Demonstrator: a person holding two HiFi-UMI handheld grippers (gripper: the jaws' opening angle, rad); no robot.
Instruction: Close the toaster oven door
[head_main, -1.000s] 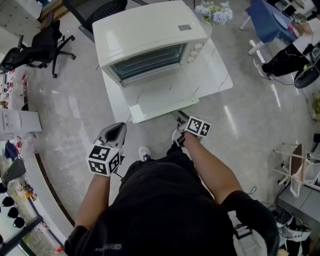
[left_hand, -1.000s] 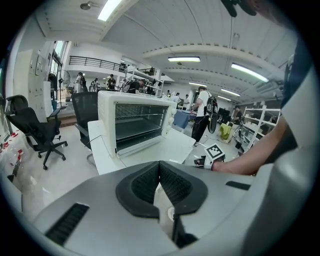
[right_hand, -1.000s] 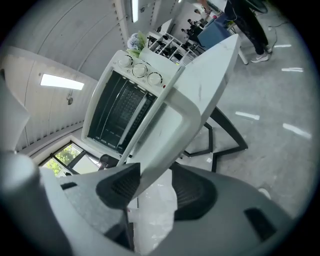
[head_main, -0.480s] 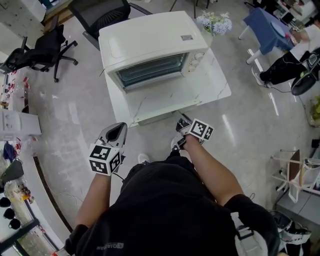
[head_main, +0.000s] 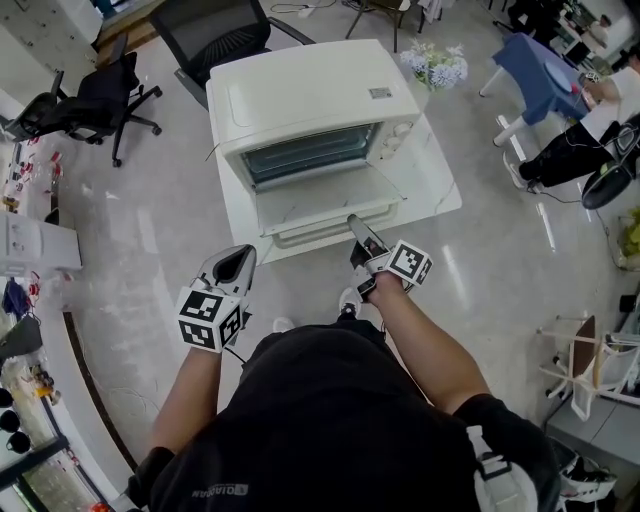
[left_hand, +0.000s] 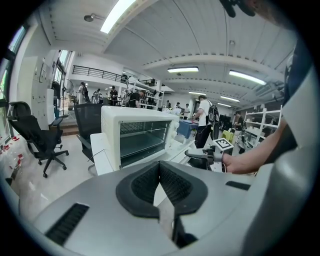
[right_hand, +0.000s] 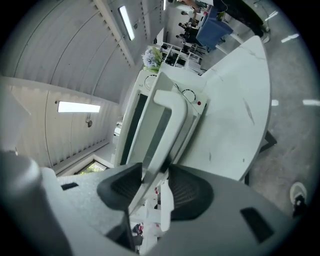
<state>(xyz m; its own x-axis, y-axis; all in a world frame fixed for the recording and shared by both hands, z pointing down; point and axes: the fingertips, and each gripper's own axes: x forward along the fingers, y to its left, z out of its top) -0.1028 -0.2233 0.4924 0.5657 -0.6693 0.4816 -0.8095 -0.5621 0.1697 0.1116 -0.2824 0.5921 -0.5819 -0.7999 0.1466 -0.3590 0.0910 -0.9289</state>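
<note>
Closest to the black-clad torso, at ten o'clock from it, the left gripper (head_main: 234, 258) hangs over bare floor, well apart from everything. Only its own view settles its state: the ribbed pads meet at the tip with nothing between them.

At one o'clock the right gripper (head_main: 356, 226) reaches the front edge of the toaster oven door (head_main: 320, 200). From the head view the tips merely sit at that edge. The right gripper view adds what is hidden there: the white door handle (right_hand: 167, 107) runs between the jaws, which are closing on it, with a gap showing beside one pad.

At twelve o'clock the door stands partly open, tilted out from the toaster oven (head_main: 300, 90) on the white table (head_main: 435, 175). The left gripper view alone looks into the oven cavity, from the side.

Farther off, a black office chair (head_main: 95, 90) stands at ten o'clock and flowers (head_main: 435, 62) at one.
</note>
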